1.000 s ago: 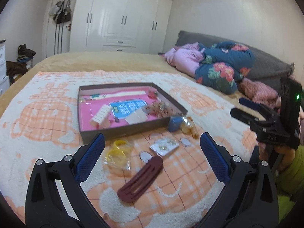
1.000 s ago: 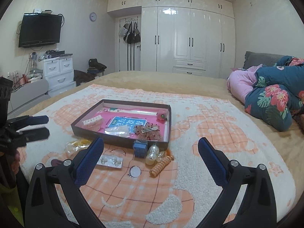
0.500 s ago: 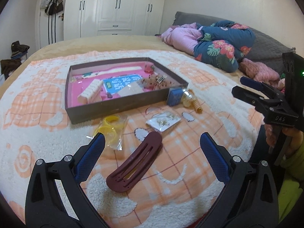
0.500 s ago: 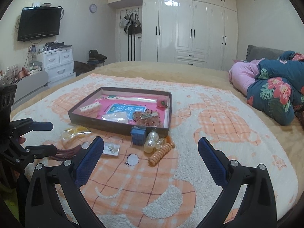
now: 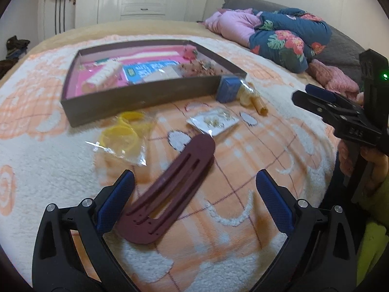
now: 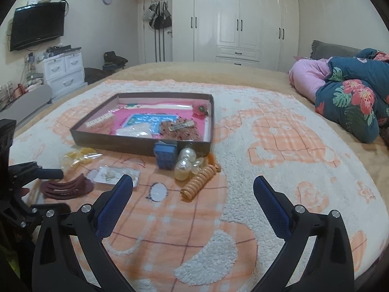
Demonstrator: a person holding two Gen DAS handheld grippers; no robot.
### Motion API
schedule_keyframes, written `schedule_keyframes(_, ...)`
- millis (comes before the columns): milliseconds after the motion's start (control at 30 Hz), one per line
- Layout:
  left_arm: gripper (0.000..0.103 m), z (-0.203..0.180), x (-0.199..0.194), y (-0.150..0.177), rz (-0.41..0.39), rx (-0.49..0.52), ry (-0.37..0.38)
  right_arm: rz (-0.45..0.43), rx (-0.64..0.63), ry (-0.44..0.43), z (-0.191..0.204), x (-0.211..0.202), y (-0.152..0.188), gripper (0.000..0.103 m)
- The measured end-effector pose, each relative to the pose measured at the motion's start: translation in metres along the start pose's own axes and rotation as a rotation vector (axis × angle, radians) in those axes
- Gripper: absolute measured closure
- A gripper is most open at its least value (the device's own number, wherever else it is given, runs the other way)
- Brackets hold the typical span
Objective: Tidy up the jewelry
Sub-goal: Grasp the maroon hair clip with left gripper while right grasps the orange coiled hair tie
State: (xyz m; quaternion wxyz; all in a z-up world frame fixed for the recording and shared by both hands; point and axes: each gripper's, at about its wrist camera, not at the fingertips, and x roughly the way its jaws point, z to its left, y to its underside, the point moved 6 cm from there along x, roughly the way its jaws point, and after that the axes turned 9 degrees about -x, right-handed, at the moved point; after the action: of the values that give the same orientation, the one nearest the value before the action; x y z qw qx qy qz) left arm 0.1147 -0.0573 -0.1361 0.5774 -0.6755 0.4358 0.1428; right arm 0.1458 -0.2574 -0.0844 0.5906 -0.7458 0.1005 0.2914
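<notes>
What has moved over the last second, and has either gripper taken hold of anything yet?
The left gripper has dropped and come forward toward the long dark red plastic hair clip, which now lies between its open fingers, not gripped. The right gripper has barely moved and is open and empty. Nothing was grasped or released. The shallow brown tray with pink lining, yellow bangles in a clear bag and orange spiral hair tie lie where they were.

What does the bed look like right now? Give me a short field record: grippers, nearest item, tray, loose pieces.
left gripper: open, over the near end of the hair clip, not touching it
right gripper: open, empty, above the blanket
hair clip: dark red, flat on the blanket
tray: brown walls, pink floor, holds several items
loose pieces: yellow bangles in bag, earring packet, blue box, orange coil tie
</notes>
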Motion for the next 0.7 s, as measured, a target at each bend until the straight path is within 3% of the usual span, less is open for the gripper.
schedule_keyframes(300, 0.061, 0.003, 0.003, 0.002, 0.026, -0.025, 0.026, 0.040, 0.026, 0.019, -0.012, 0.015, 0.003, 0.006)
schedule_keyframes(467, 0.066, 0.000, 0.004, 0.003, 0.036, -0.018, 0.031, 0.090, 0.067, 0.004, -0.016, 0.037, 0.002, 0.006)
schedule_keyframes(700, 0.054, -0.008, 0.013, 0.001, 0.036, 0.020, 0.012, 0.167, 0.069, 0.006, -0.011, 0.070, 0.004, 0.009)
